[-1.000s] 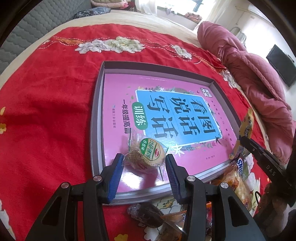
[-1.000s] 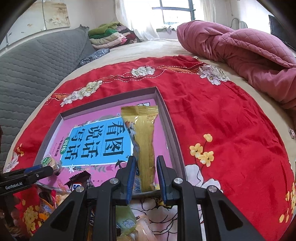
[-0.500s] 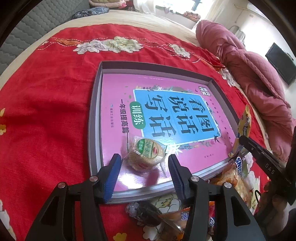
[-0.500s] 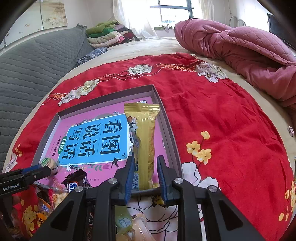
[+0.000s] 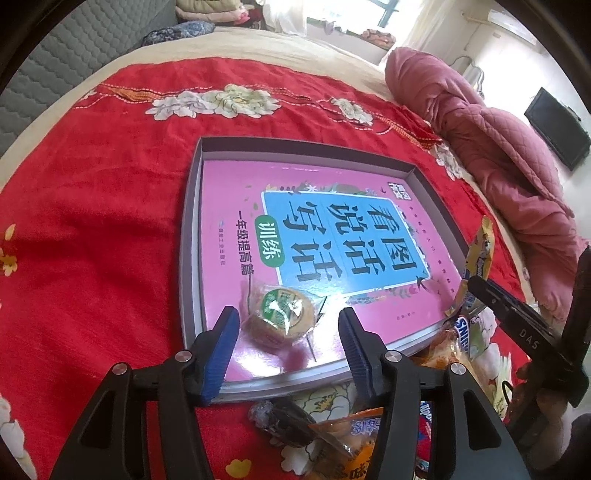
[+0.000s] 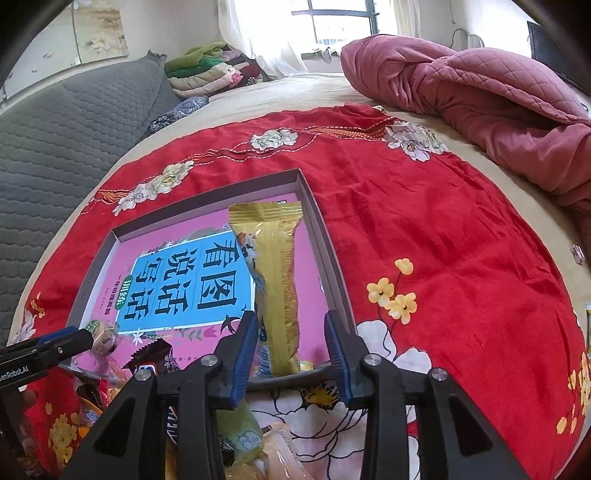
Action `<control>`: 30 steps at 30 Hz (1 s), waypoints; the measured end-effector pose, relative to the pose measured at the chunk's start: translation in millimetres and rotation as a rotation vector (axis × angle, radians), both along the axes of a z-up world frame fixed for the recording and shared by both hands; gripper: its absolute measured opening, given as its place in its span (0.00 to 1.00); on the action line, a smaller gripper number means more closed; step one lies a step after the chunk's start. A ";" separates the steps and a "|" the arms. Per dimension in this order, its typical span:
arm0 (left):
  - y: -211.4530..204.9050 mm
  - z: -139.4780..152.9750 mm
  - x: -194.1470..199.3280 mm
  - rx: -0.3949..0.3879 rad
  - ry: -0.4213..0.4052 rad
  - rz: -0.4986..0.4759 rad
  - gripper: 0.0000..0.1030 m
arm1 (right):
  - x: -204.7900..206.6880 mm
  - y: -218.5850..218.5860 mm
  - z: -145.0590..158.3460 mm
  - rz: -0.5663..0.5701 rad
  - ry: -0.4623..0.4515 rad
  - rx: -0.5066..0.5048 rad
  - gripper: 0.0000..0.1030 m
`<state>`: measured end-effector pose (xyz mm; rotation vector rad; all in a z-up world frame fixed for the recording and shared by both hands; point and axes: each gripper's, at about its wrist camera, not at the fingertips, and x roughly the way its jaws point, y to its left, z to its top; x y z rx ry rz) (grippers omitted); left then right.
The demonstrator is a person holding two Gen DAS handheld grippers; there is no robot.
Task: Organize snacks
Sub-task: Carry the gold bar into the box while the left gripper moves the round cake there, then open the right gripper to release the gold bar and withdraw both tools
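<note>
Red floral bedspread (image 5: 92, 240): woven cloth, slightly sheened, creased. Grey shallow cardboard tray (image 5: 190, 236): matt walls. Pink-and-blue book cover (image 5: 332, 236) inside it: glossy paper, showing glare. Round cake in clear plastic wrap (image 5: 279, 317), at the tray's 6 o'clock: crinkled, reflective film. Long gold foil snack packet (image 6: 275, 273): shiny, wrinkled. Maroon quilted blanket (image 6: 480, 92) at 2 o'clock: soft, matt.

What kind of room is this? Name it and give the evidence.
Most likely a bedroom: the work surface is a bed with a red floral bedspread, a bunched pink quilt lies on it, and folded blankets are stacked by the window.
</note>
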<state>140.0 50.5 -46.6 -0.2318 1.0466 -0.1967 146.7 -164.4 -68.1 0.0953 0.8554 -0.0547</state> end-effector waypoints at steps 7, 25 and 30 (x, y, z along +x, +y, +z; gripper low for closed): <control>0.8 2.5 -0.9 -0.005 -0.005 0.002 0.56 | -1.1 0.1 1.7 -0.004 -0.003 -0.002 0.38; 12.0 19.7 -8.6 -0.038 -0.039 0.017 0.67 | -13.0 3.1 29.6 0.019 -0.074 0.007 0.49; 19.6 27.5 -13.9 -0.046 -0.054 0.030 0.67 | -18.8 5.7 40.7 0.034 -0.097 0.009 0.50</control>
